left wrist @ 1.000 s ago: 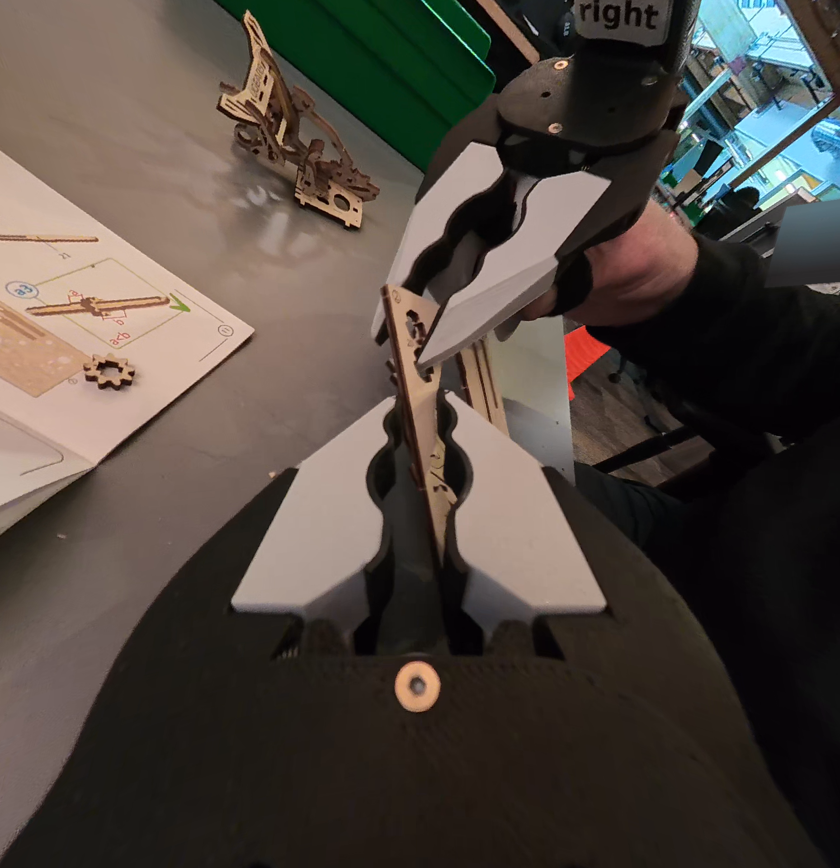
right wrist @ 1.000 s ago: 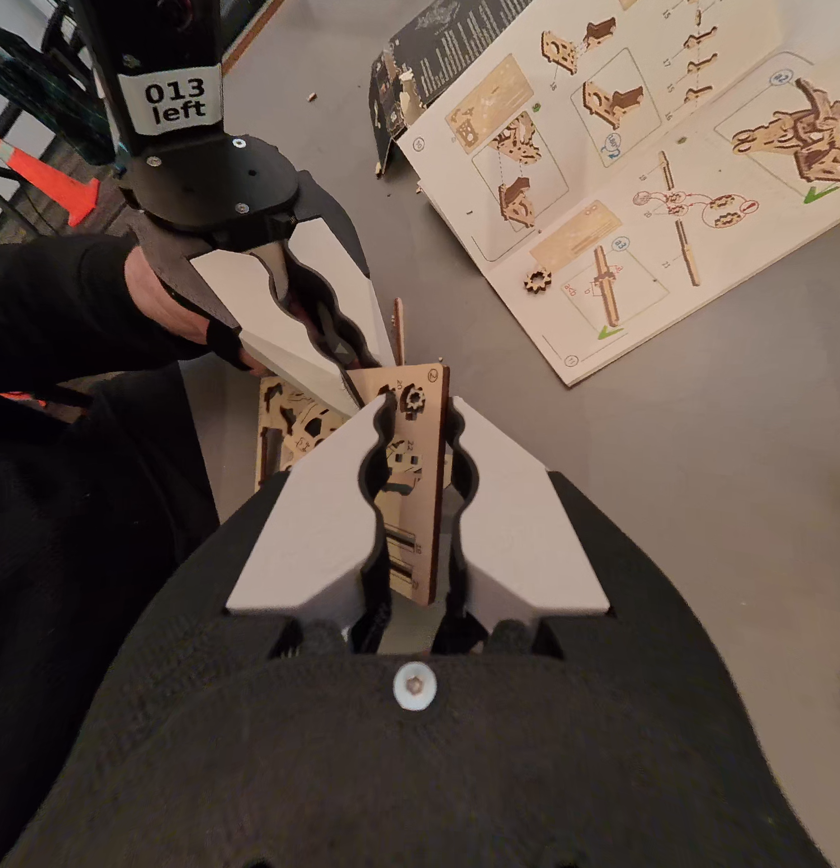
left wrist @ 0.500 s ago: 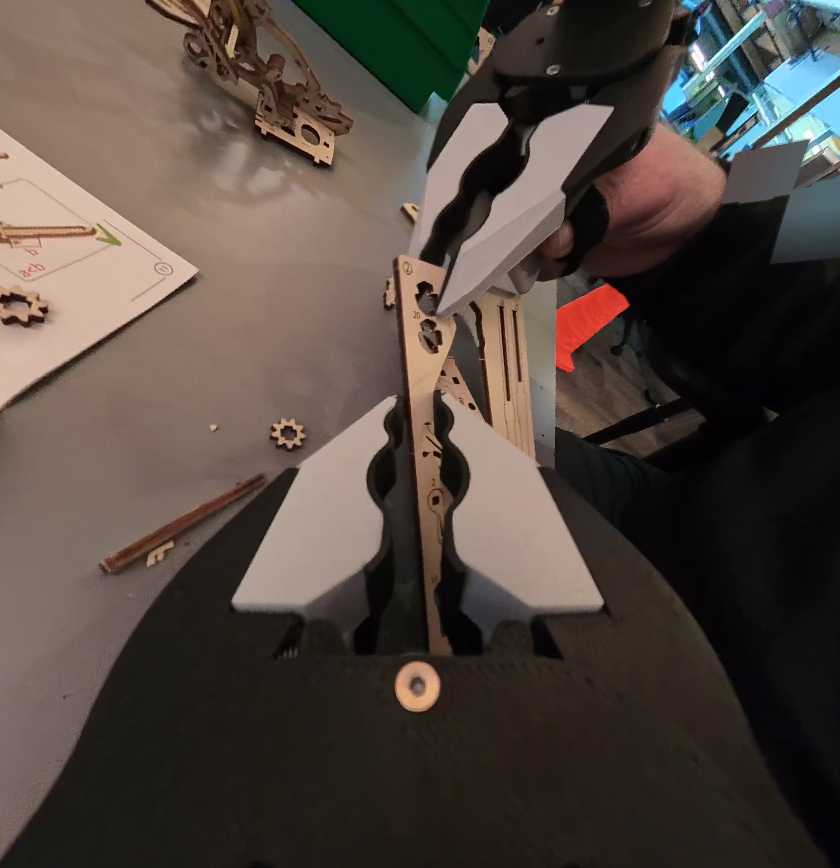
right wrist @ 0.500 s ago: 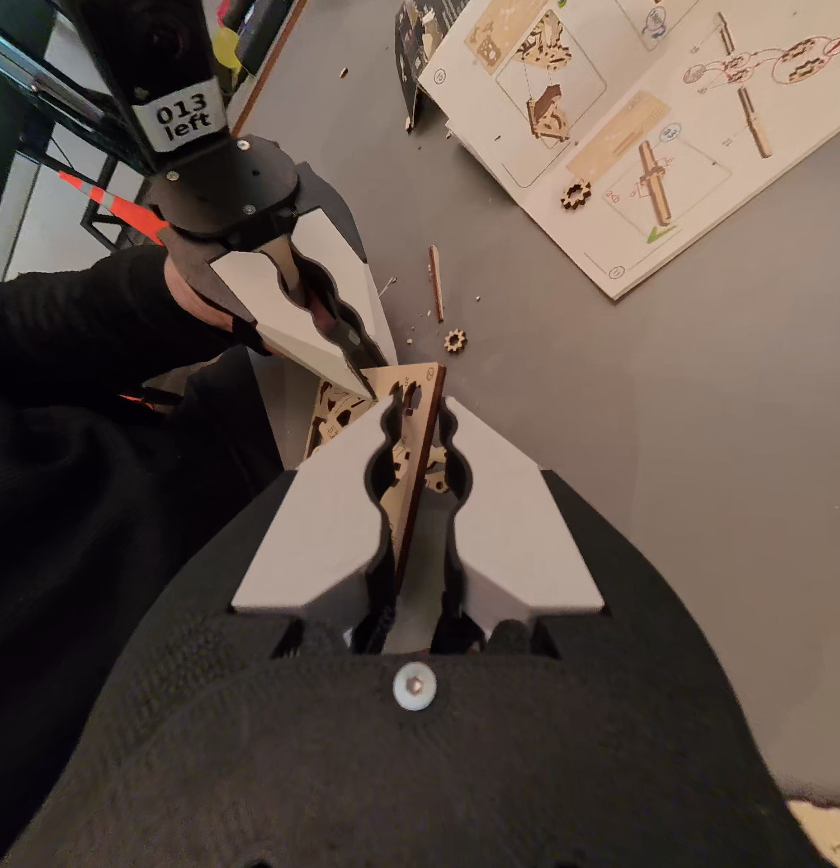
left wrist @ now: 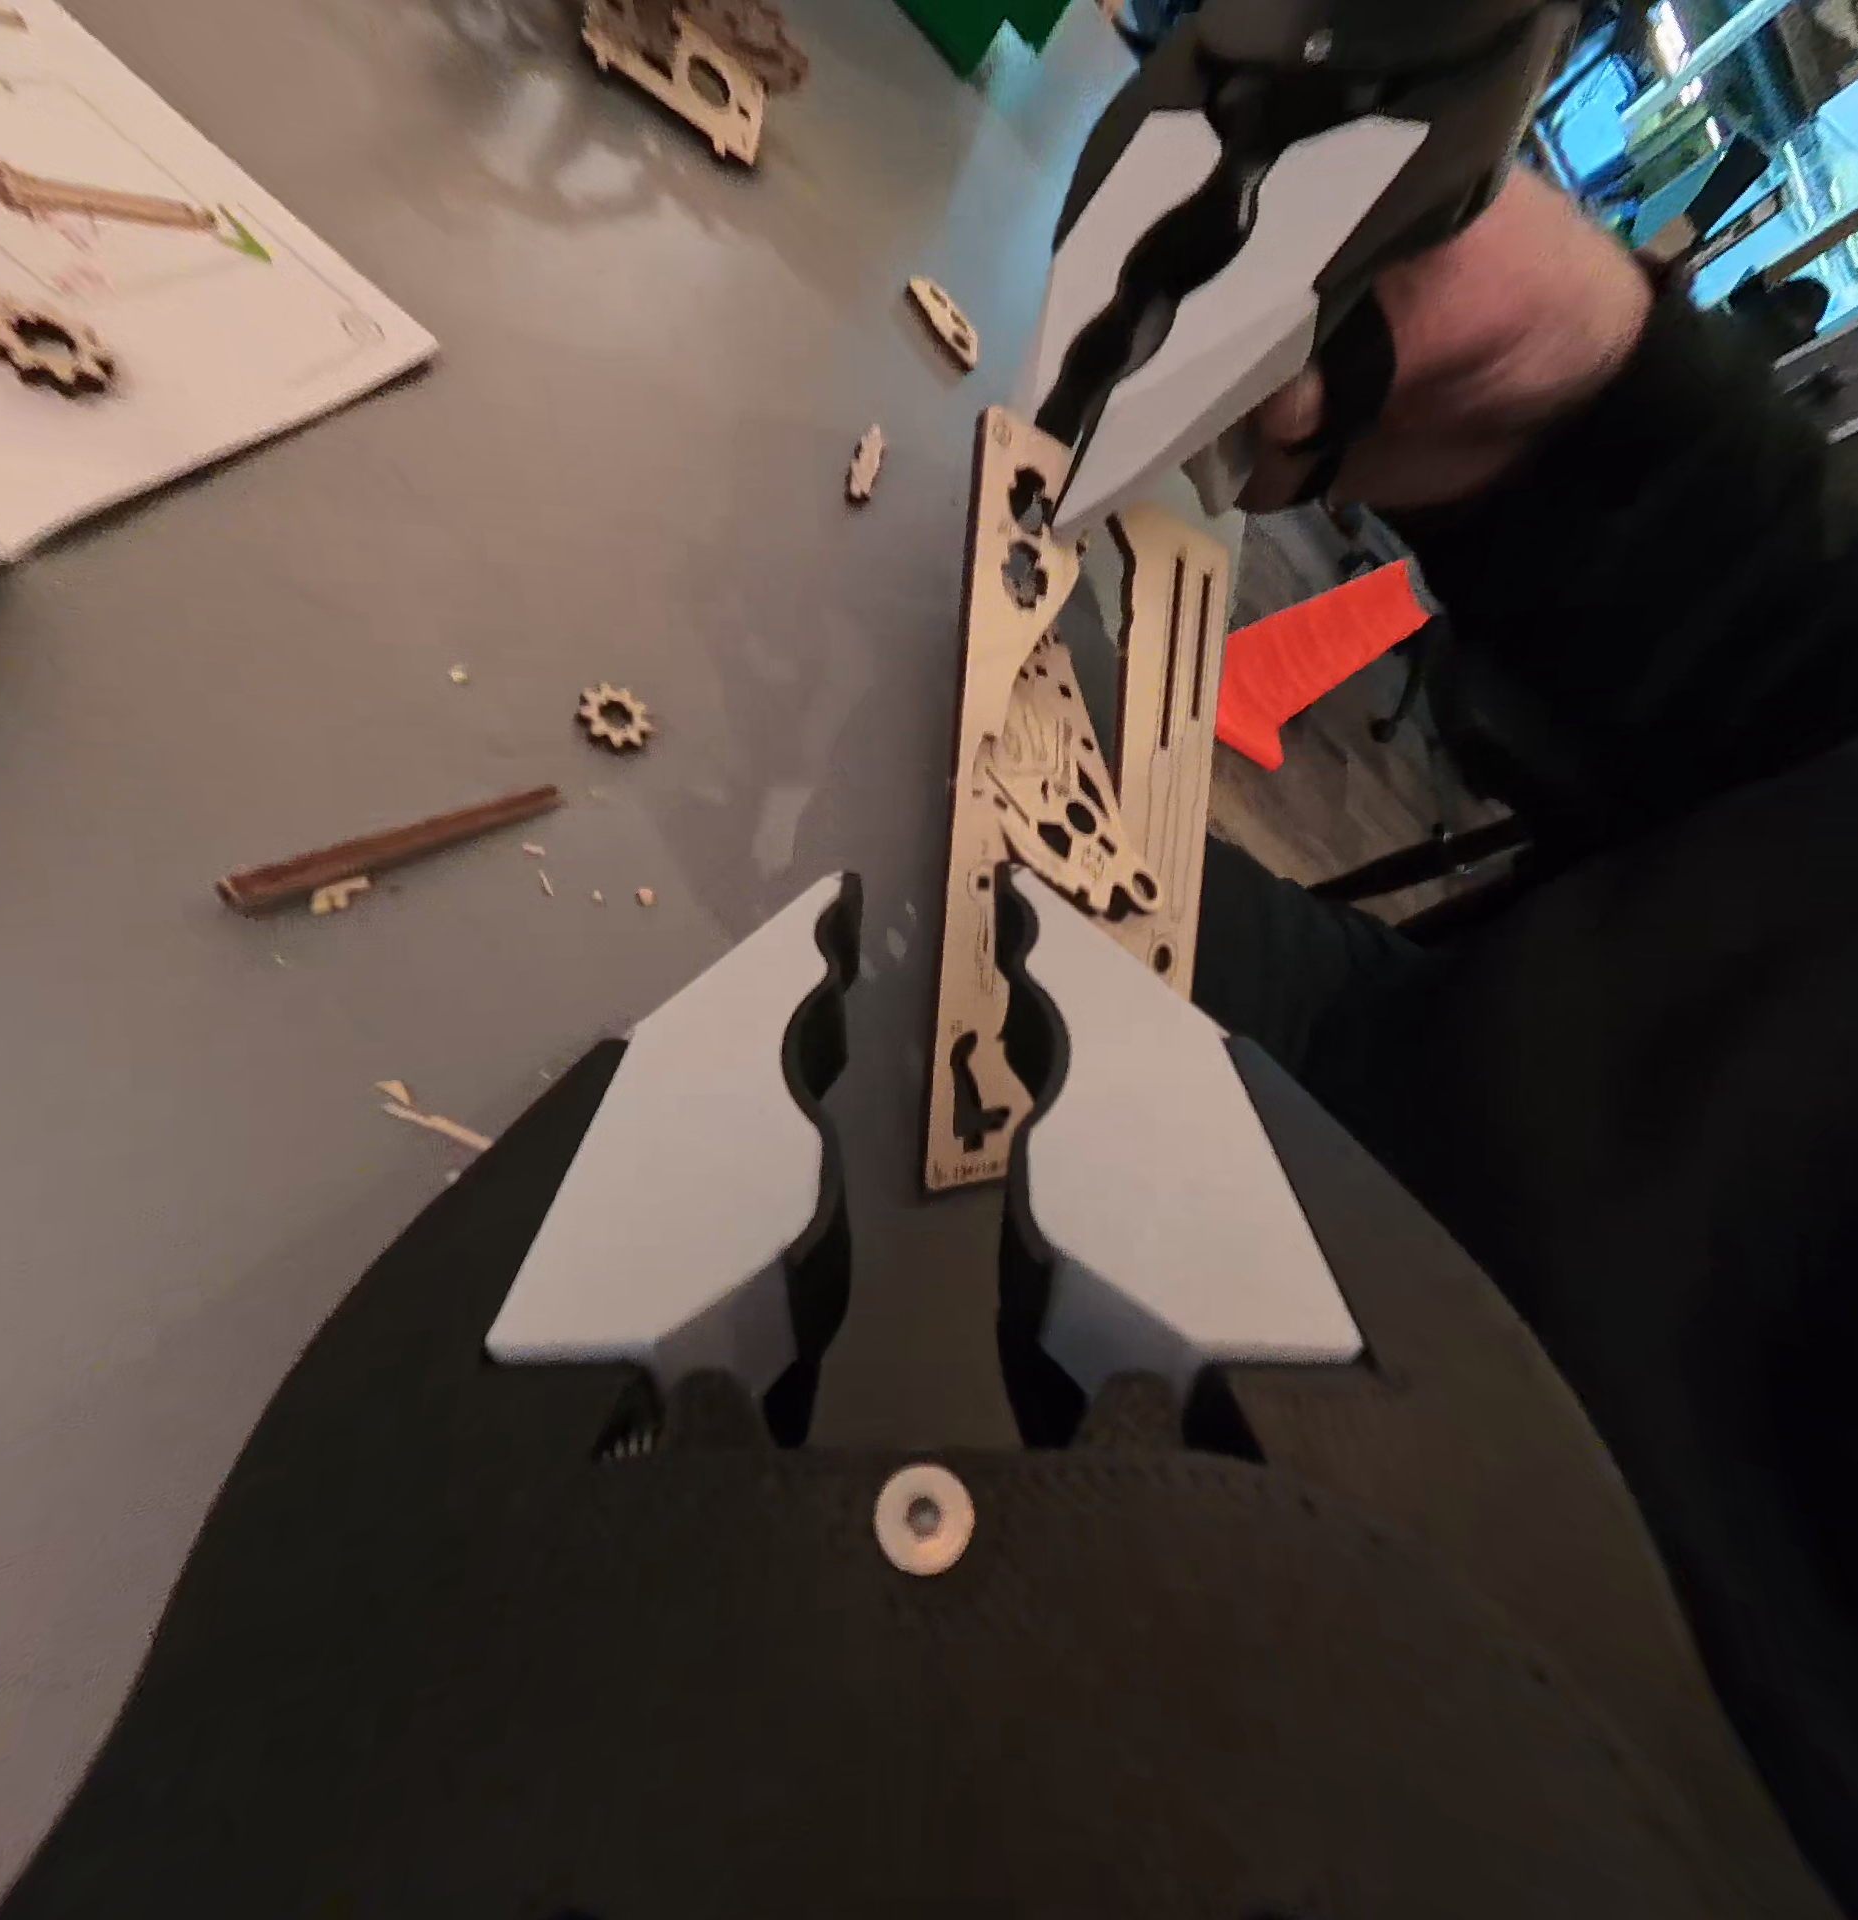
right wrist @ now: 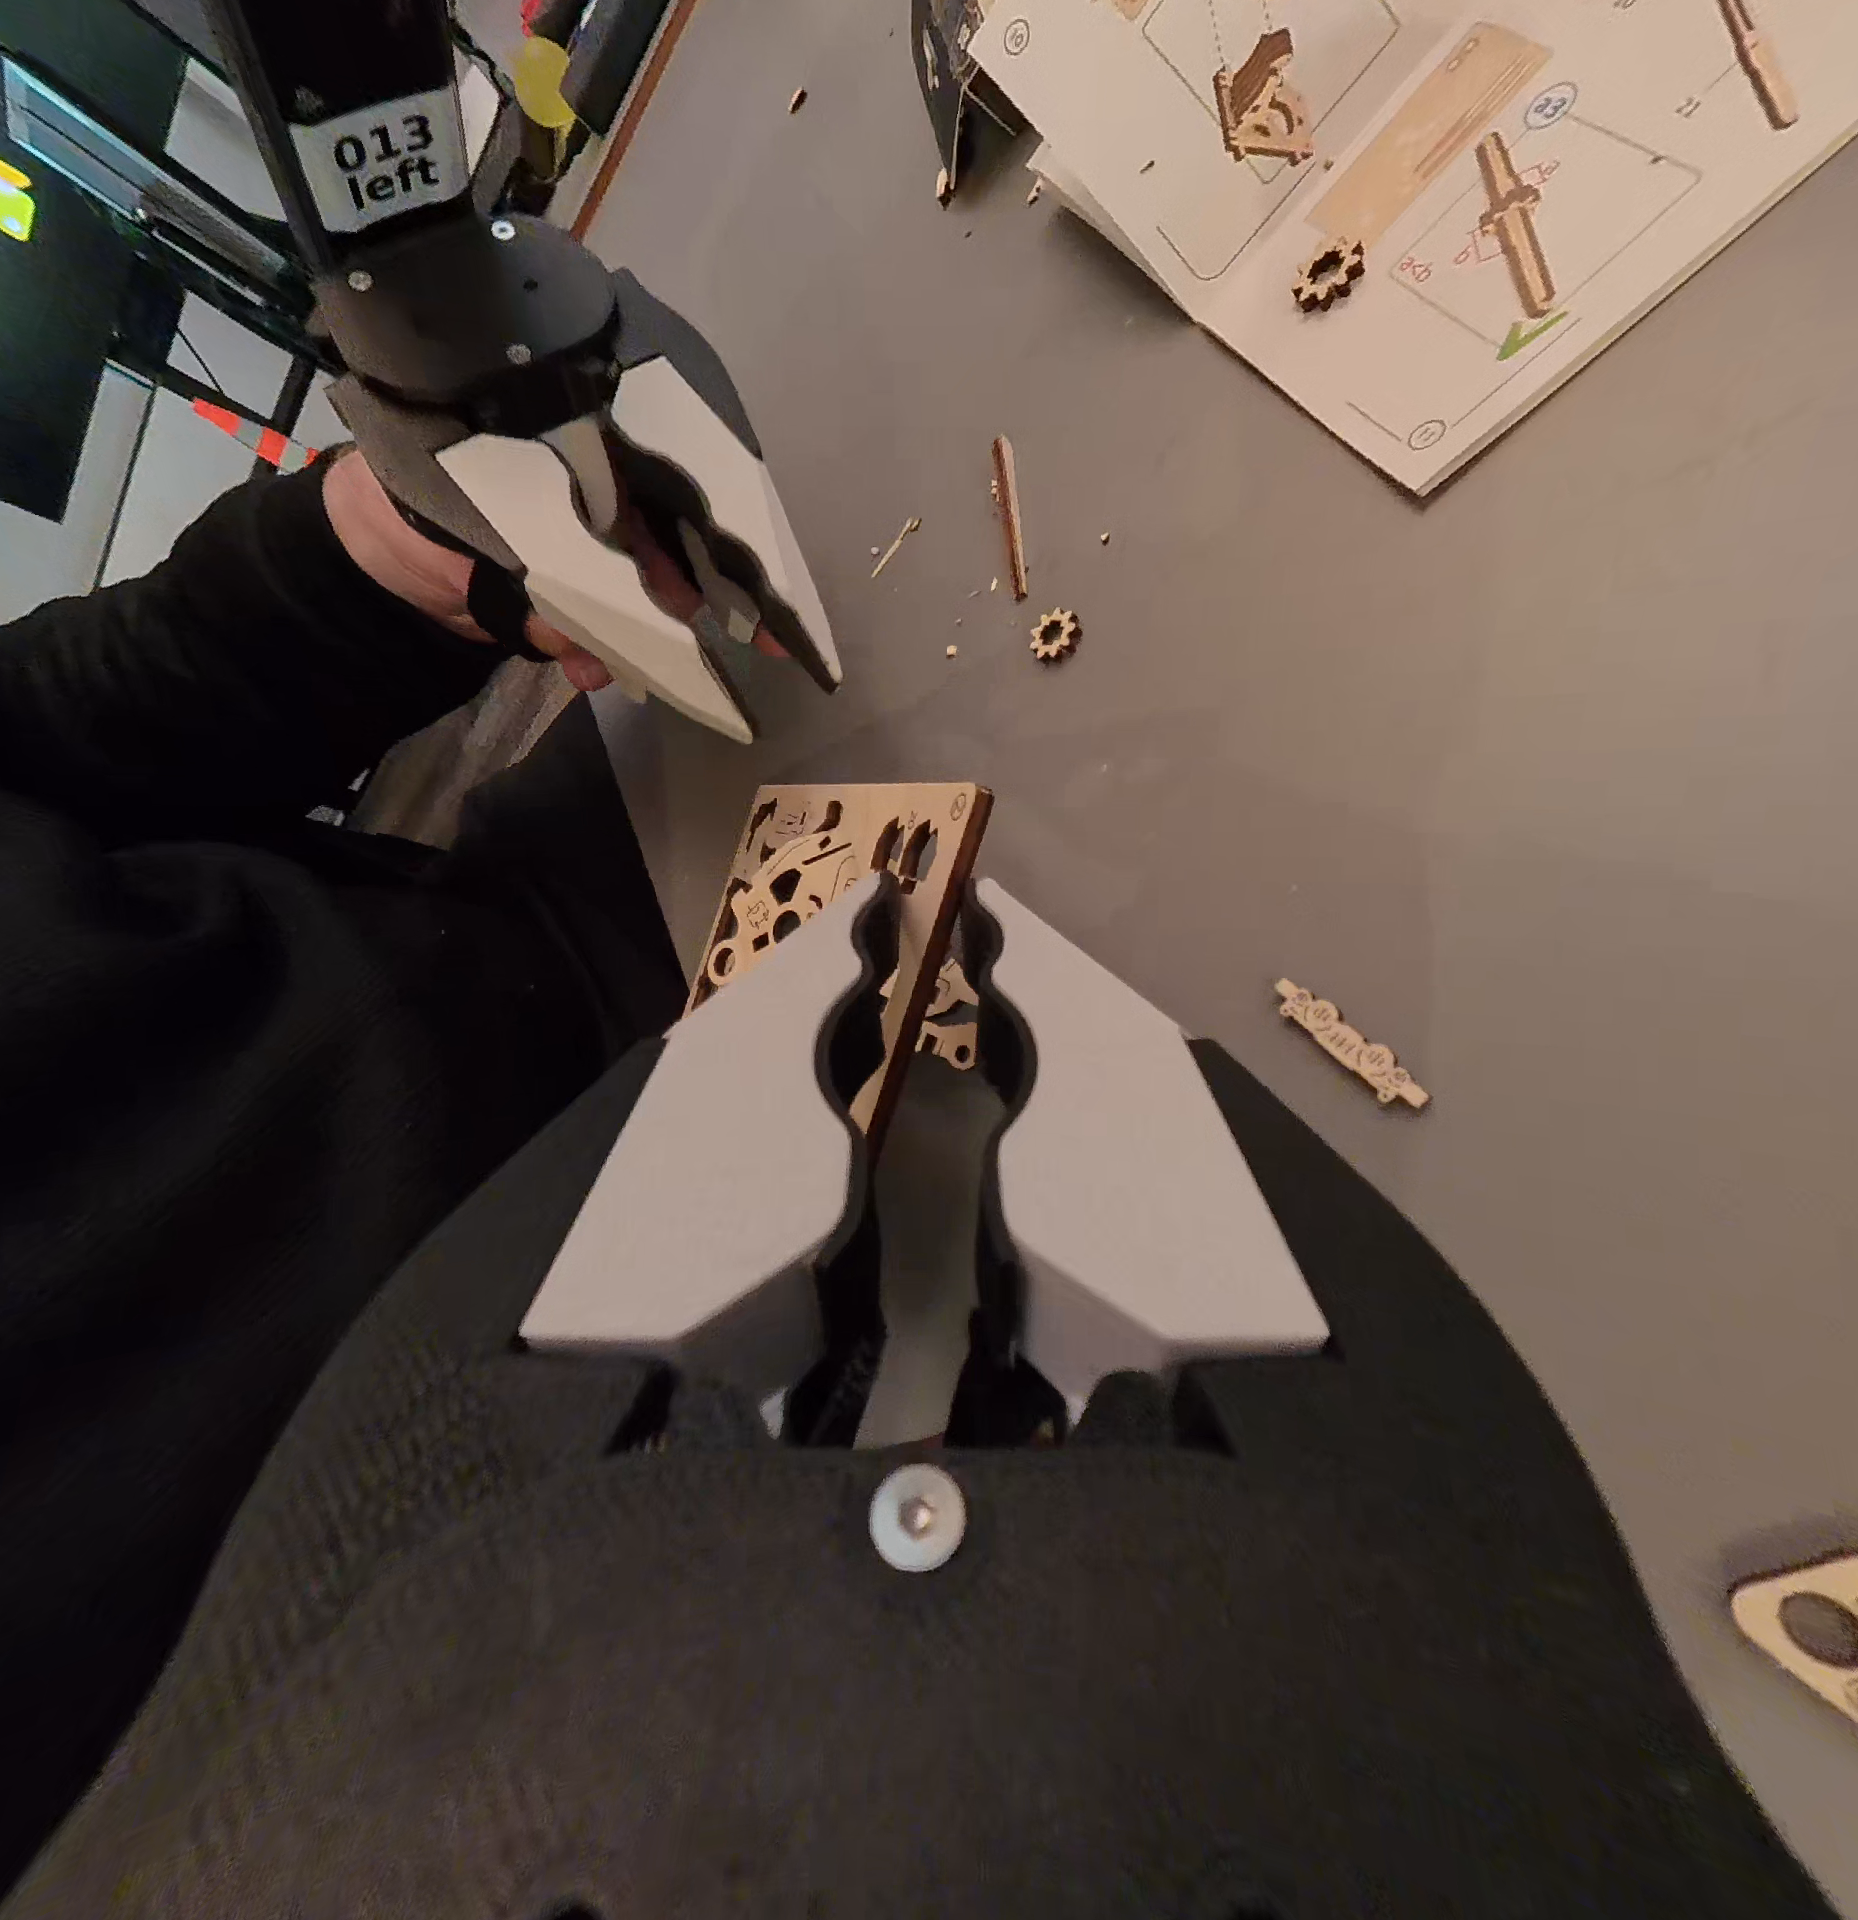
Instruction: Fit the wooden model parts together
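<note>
A thin wooden parts sheet [left wrist: 992, 665] with laser-cut pieces stands on edge over the table's near edge. My right gripper [left wrist: 1060, 488] is shut on its top corner. In the right wrist view the sheet [right wrist: 852, 821] runs tilted between the right gripper's [right wrist: 930, 888] fingers. My left gripper [left wrist: 925, 883] is open, and the sheet's lower end sits loose between its jaws, close to the right finger. In the right wrist view the left gripper [right wrist: 790, 707] is a short way off the sheet, not touching it.
On the grey table [left wrist: 281, 623] lie a small gear [left wrist: 613, 717], a dark wooden stick [left wrist: 385, 852], a flat oval part [left wrist: 940, 322] and chips. An instruction sheet [left wrist: 125, 312] carries another gear [left wrist: 47, 348]. A part-built model [left wrist: 696, 62] stands behind. A flat link [right wrist: 1351, 1042] lies right. My right fingertips sit around 9 cm from my left ones. To reach the flat link [right wrist: 1351, 1042] in a straight line is about 8 cm for my right fingers, about 15 cm for my left. Seen from the left wrist view [left wrist: 868, 451] as well.
My left gripper has opened and let go of the sheet, then drawn back from it. My right gripper still holds the sheet and has shifted along the table.
</note>
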Demonstrator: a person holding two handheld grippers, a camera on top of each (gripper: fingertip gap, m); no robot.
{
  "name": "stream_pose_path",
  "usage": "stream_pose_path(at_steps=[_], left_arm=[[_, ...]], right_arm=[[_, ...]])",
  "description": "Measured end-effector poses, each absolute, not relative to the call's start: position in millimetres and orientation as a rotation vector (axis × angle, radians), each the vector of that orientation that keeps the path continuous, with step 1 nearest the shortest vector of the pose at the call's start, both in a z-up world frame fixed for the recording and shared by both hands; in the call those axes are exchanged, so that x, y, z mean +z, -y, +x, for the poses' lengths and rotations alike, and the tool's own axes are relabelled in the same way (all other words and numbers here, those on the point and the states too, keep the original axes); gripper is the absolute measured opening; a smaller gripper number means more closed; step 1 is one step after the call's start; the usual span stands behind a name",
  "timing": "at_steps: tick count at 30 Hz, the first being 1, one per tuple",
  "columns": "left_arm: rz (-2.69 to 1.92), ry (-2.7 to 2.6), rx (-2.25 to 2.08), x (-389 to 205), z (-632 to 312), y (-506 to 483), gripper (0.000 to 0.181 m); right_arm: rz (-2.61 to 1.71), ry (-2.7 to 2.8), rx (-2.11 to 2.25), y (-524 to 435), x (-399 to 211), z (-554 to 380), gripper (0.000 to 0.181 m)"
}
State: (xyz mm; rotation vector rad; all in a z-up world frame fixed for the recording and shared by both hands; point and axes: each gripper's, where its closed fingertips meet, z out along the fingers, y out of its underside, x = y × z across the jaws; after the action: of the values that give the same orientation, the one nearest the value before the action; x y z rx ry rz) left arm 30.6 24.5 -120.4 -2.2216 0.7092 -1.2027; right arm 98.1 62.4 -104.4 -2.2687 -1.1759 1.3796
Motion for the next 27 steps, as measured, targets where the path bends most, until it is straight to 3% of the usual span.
stream_pose_path(at_steps=[9,15,22,27], left_arm=[[-2.178,-0.895,-1.255,-124,75,-14,0.031],[-2.101,-0.775,-1.338,-112,83,-21,0.008],[-2.08,-0.507,-1.329,-107,58,-29,0.004],[-1.965,-0.332,-1.371,-93,42,-34,0.002]], right_arm=[[-2.167,1.235,1.434,-51,-93,103,0.008],[-2.127,1.253,1.401,-54,-90,101,0.008],[-2.097,1.082,1.42,-77,-75,106,0.028],[-2.146,1.008,1.443,-82,-82,112,0.031]])
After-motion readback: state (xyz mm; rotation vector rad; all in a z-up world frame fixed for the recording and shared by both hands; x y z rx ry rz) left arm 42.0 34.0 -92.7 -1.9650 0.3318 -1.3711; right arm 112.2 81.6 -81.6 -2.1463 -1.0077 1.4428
